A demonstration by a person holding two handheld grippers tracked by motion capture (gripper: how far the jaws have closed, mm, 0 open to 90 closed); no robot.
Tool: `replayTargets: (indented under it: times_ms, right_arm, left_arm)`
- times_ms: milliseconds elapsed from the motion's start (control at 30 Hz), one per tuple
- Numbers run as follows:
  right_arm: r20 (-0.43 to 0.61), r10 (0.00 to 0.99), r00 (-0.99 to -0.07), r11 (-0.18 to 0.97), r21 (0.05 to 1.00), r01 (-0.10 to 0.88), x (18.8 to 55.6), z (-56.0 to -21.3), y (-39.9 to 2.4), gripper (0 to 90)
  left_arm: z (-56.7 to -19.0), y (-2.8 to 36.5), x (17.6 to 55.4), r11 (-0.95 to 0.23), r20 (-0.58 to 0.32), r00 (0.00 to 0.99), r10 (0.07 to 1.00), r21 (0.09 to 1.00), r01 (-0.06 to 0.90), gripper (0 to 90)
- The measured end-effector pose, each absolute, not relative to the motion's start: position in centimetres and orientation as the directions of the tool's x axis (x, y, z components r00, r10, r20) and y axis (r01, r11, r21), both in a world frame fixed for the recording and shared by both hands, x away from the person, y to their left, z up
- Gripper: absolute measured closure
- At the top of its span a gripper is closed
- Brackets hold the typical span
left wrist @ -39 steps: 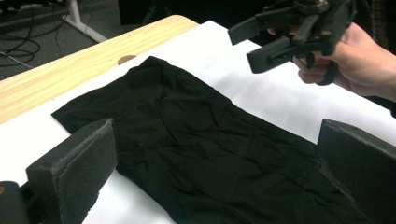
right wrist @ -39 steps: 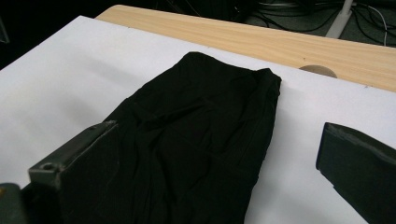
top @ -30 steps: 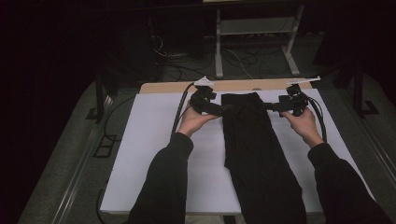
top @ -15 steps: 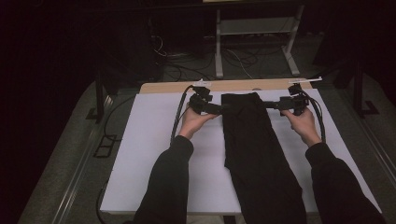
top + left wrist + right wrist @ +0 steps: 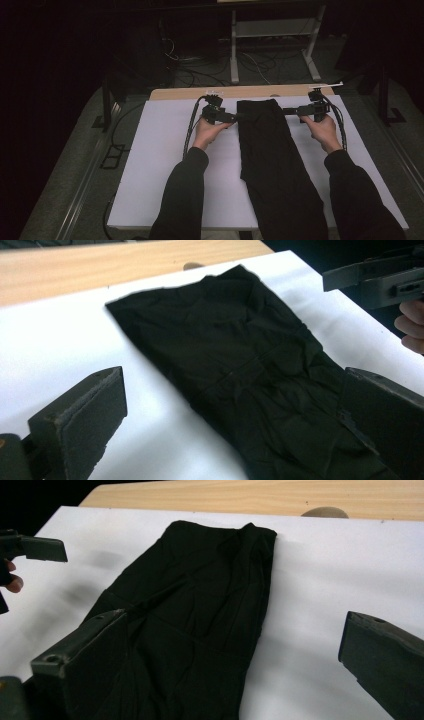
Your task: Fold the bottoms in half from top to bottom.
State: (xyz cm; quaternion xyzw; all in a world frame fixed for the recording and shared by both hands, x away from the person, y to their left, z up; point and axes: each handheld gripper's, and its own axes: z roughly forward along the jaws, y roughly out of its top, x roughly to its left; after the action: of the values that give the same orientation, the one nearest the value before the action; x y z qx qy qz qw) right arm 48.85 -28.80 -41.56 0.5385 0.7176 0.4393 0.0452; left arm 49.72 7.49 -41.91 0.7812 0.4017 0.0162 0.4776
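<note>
- My left gripper sits in my left hand on the white sheet covering the table, its tip pointing inward at the left edge of the garment, near its far end
- In the left gripper view its two black jaws stand wide apart with nothing between them; one hangs over bare white sheet, the other over dark cloth
- The long folded black fabric garment lies flat down the middle of the sheet, narrow end toward the far side, wider end running off the near edge between my sleeves; in the left gripper view its surface shows light creases
- A strip of bare light wooden tabletop shows beyond the sheet's far edge
- My right gripper, held in my right hand, points inward at the garment's right edge, opposite the left one
- In the right gripper view its jaws are spread open too, empty, one over the cloth, one over white sheet
</note>
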Motion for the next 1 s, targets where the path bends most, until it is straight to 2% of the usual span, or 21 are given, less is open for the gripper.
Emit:
replayTargets:
  times_ms: [400,767,1000]
  right_arm:
    - [0.459,0.791,-0.404,0.039,0.622,0.782,49.4,-42.7,-29.4,13.4]
    - [0.463,0.779,-0.423,0.096,0.579,0.810,49.6,-43.6,-28.3,28.5]
    - [0.470,0.776,-0.422,0.118,0.548,0.828,49.8,-44.4,-27.8,32.8]
  left_arm:
    - [-44.0,6.6,49.9,-0.213,-0.423,0.648,0.633,0.709,0.672,0.3]
    - [-45.1,6.0,49.5,-0.182,-0.480,0.636,0.605,0.694,0.697,13.0]
    - [-45.5,5.7,49.3,-0.175,-0.506,0.633,0.586,0.683,0.709,14.6]
